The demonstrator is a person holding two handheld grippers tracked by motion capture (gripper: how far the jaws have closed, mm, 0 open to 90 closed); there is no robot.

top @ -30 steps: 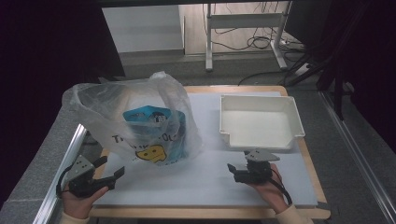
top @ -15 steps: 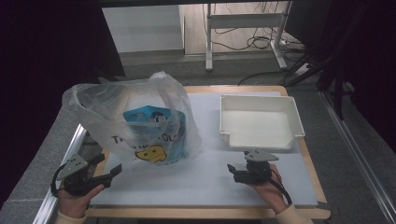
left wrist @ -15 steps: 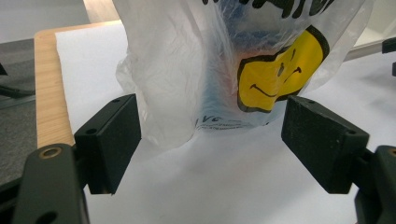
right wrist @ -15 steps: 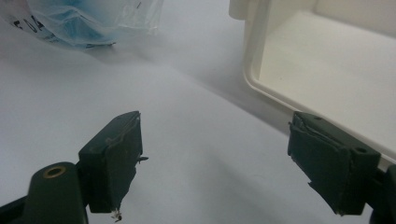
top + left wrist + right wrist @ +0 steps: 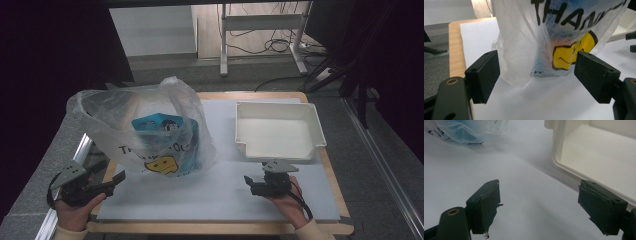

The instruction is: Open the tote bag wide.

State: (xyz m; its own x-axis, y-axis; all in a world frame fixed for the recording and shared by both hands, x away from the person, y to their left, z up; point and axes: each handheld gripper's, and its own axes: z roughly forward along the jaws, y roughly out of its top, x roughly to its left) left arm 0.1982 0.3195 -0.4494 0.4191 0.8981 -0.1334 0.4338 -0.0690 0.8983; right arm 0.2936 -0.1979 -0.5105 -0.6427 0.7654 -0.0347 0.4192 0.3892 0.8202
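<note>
A thin see-through plastic bag [image 5: 142,131] is stood upright on the white sheet [image 5: 220,195] that covers the wooden bench [image 5: 333,192], and everything else can be placed off that bag. Black lettering and a yellow smiley face [image 5: 571,51] are printed on its front, and a blue packet [image 5: 165,131] can be made out through the plastic. The bag's mouth is bunched open at the top, with one side hung out past the bench's left edge. The left gripper [image 5: 111,184] is held just in front of the bag's lower left corner, near but not touching as far as can be told from the high view; a hand [image 5: 75,212] is wrapped around its back end. In the left gripper view the jaws are spread wide apart with nothing between them, and the bag's bottom edge is framed right in the gap, a bit beyond the pads. To the right of the bag, well apart from it, a white tray [image 5: 279,131] is set on the sheet, and it looks bare inside. The right gripper [image 5: 252,184] is held in front of that tray's near rim, off to the bag's right, gripped by the other hand [image 5: 290,202]. Its jaws are also released, spread wide over bare sheet, with the tray's corner [image 5: 559,157] seen just beyond the right-side jaw and a bit of the bag at the top left of the right gripper view.
</note>
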